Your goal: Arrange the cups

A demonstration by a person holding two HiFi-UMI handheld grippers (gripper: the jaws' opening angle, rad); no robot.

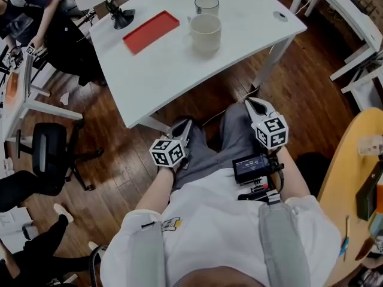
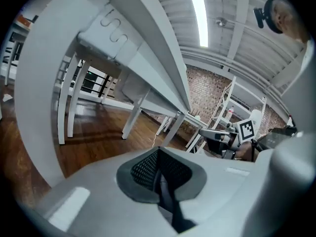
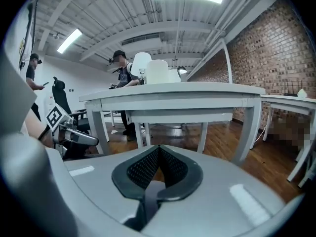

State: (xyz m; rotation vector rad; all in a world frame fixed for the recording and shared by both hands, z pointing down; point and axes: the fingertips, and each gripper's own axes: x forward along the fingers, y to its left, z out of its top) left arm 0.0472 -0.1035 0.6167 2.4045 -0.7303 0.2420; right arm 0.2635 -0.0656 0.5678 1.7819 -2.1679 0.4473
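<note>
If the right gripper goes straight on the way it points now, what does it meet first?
Probably the floor under the table. The right gripper, shut and empty, sits lower than its top and aims between the legs. Depth is unclear, so a leg could come first.

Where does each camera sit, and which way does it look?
Head view: on the person's head, looking steeply down at the table, white cup, glass, left gripper, right gripper and lap.
Left gripper view: on that gripper, looking at the table's underside and legs; its shut jaws show.
Right gripper view: on that gripper, looking across at the table's edge; its shut jaws show.
Shared: each gripper view shows the other gripper.
</note>
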